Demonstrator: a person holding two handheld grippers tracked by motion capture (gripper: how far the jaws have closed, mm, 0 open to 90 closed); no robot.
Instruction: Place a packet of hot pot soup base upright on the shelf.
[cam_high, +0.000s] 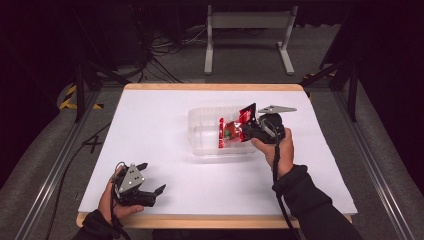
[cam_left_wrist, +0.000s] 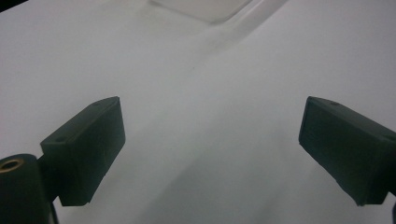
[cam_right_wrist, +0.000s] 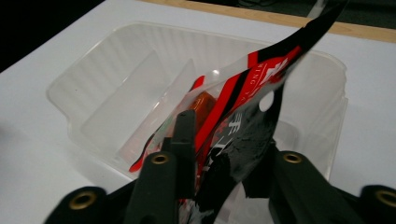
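**Snack packet held over the clear tray**

A red and black snack packet (cam_high: 232, 131) is seen between the jaws of the right gripper (cam_high: 250, 131), which is held in a hand at about four o'clock from the table's centre. The packet hangs over the right half of a clear plastic tray (cam_high: 200, 145) that is set near the middle of the white table (cam_high: 150, 125). In the right gripper view, the packet (cam_right_wrist: 243, 121) is stood on edge between the two black jaws, its upper corner curled toward one o'clock, with the ribbed tray (cam_right_wrist: 93, 84) behind and beneath it. The jaws are set slightly apart; the left one is laid against the foil, but whether the right one presses it cannot be told.

The left gripper (cam_high: 151, 177) is rested on the table near its front edge at about seven o'clock, well apart from the tray. Its jaws are spread wide, and nothing is held between them; bare table (cam_left_wrist: 210, 140) is seen in the gap.
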